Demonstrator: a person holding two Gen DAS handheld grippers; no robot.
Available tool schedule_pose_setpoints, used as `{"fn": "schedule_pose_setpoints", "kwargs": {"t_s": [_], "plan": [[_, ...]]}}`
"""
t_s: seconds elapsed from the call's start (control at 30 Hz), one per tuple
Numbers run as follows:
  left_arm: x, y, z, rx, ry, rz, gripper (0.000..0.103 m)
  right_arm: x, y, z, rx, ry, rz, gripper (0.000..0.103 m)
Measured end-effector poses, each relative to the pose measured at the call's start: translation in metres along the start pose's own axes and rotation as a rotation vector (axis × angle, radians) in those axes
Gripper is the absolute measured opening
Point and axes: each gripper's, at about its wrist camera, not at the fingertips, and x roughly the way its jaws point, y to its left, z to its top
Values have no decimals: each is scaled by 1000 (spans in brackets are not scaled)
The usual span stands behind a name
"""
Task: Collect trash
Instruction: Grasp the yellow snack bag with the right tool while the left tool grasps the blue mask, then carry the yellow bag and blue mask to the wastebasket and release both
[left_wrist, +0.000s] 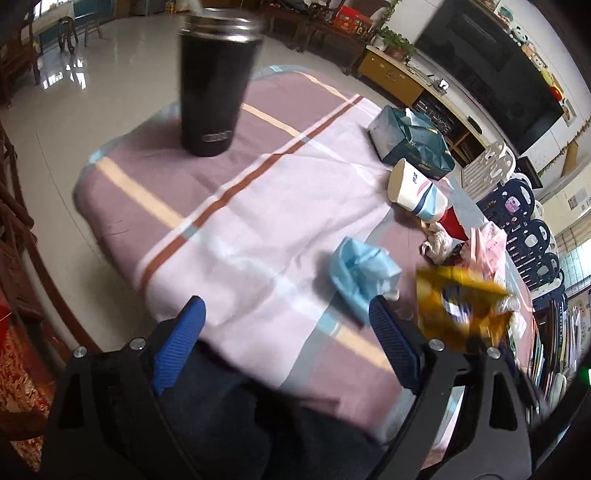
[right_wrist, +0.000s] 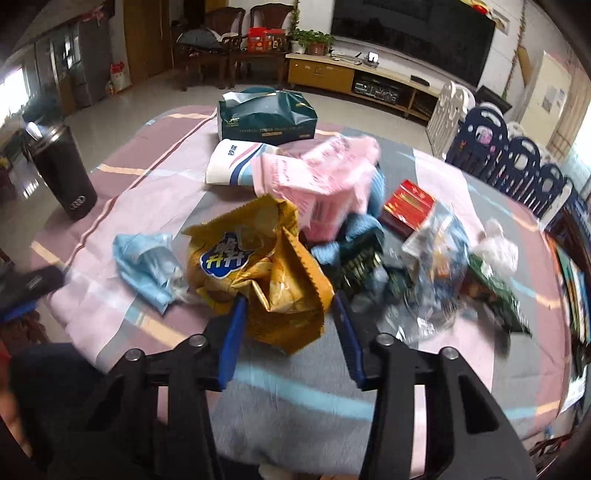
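Between the right gripper's (right_wrist: 288, 314) pads sits the crumpled yellow snack bag (right_wrist: 258, 273), grasped; left gripper (left_wrist: 288, 325) hangs wide open, blue wrapper (left_wrist: 360, 277) just ahead.

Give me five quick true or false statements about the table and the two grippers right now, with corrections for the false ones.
1. The black tumbler stands upright. True.
2. The paper cup stands upright. False: it lies on its side beside the tissue box.
3. The yellow snack bag sits between the right gripper fingers. True.
4. The left gripper is shut on the blue mask. False: it is open, with only cloth between the fingers.
5. The red box lies on the tumbler. False: it lies in the trash pile.
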Motion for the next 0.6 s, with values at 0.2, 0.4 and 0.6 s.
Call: {"fn": "schedule_pose_setpoints", "kwargs": {"t_s": [0.2,0.4,0.6], "plan": [[53,-57,17,123,53,8,94,-43,-40,-45,116,12,48,41],[94,-86,20,208,197,48,55,-90,-84,-87,195,11,-17,41],[59,-86,12,242,113,-36,21,-123,-125,-111,297,-10,-73,41]]}}
